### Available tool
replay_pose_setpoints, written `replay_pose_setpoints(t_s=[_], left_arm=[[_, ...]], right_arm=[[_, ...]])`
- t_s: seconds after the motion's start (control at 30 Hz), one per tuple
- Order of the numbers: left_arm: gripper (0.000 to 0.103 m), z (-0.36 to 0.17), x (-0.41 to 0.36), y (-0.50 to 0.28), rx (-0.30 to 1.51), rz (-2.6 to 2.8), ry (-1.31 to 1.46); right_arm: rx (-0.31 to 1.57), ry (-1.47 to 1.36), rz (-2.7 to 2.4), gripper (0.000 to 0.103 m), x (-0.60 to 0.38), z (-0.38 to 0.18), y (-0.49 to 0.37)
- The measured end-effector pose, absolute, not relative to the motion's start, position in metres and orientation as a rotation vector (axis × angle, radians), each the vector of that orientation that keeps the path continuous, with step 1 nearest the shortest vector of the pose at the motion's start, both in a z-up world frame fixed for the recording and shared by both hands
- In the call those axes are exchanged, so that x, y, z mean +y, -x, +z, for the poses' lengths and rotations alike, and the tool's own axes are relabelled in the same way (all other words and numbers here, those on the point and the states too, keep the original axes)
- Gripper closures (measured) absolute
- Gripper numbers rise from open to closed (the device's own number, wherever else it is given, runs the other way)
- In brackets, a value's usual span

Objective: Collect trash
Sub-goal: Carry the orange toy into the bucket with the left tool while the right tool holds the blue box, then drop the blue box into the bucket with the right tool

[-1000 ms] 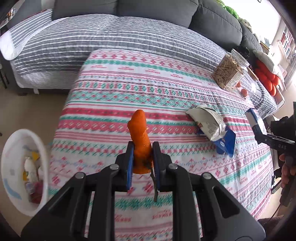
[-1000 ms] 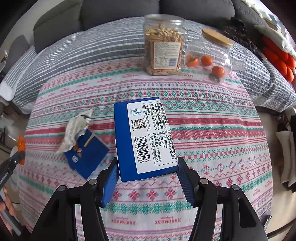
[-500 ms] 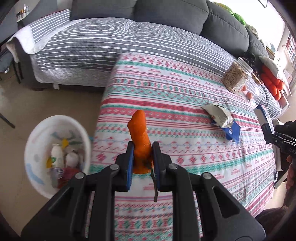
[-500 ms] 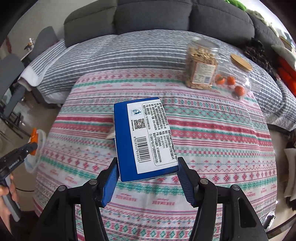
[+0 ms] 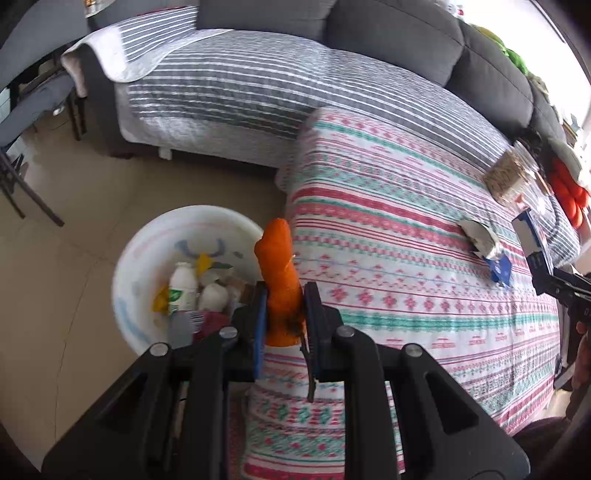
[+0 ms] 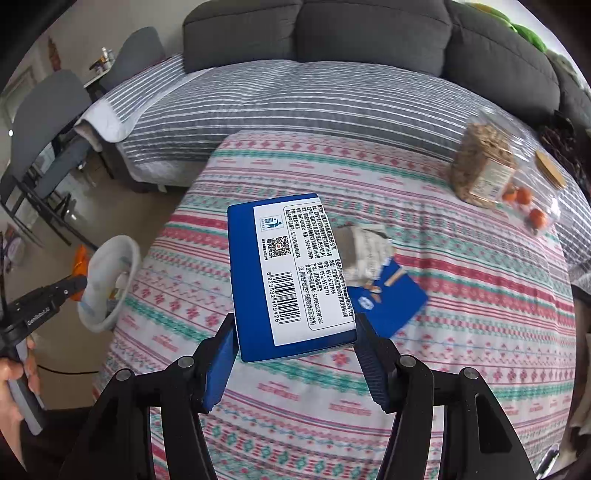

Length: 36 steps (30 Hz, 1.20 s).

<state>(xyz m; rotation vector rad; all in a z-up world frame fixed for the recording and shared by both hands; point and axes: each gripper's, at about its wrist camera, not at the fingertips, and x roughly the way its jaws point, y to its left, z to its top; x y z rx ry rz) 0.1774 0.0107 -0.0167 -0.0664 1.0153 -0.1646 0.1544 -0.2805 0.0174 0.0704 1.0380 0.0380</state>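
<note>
- Trash is clamped in both tools; an orange peel [image 5: 280, 280] stands upright between the closed fingers of the left gripper [image 5: 282, 314], held past the table's left edge, just beside the rim of the white bin [image 5: 147, 236] on the floor
- a blue carton [image 6: 288, 277], barcode label up, is pinched by its near end in the right gripper [image 6: 295, 347], above the patterned tablecloth [image 6: 461, 350] near the table's front edge
- bottles and scraps lie inside the bin, among them a small white bottle [image 5: 181, 288]
- further in, a torn blue wrapper [image 6: 384, 291] lies on the cloth towards the middle of the table
- at the far right corner, a snack jar [image 6: 480, 173] stands just beside a clear jar of small oranges [image 6: 532, 206]
- beyond the far edge sits a grey sofa [image 6: 314, 33] with a striped cover
</note>
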Motion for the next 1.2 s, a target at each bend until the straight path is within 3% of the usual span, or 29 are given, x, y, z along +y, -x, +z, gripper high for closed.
replay_pose_setpoints(t_s=[0.5,0.6,0.67,0.8,0.87,0.93,1.03,1.2], left_arm=[[0.081,-0.041,0.063,-0.2,1.059,-0.005,0.082],[0.067,-0.042,0.074,-0.202,1.073,0.03,0.097],[0.038,-0.042,0.081,-0.202,1.075,0.07,0.099],[0.031,-0.038,0.096,-0.196,1.063,0.11,0.1],[0.019,-0.036,0.102,-0.191,1.059,0.128,0.096],[0.017,-0.036,0.106,-0.188,1.056,0.145,0.084],[0.006,-0.033,0.114,-0.181,1.041,0.153,0.054],[0.005,-0.027,0.125,-0.17,1.017,0.163,0.008]], right_arm=[[1.055,-0.039,0.169,0.041,-0.199,0.003,-0.18],[1.064,-0.035,0.187,0.041,-0.185,-0.002,-0.187],[1.072,-0.036,0.204,0.041,-0.174,-0.006,-0.191],[1.089,-0.038,0.246,0.041,-0.149,-0.014,-0.2],[1.097,-0.039,0.264,0.041,-0.138,-0.018,-0.205],[1.103,-0.03,0.28,0.041,-0.125,-0.022,-0.209],[1.108,-0.002,0.305,0.041,-0.103,-0.029,-0.214],[1.118,0.025,0.342,0.041,-0.073,-0.04,-0.22]])
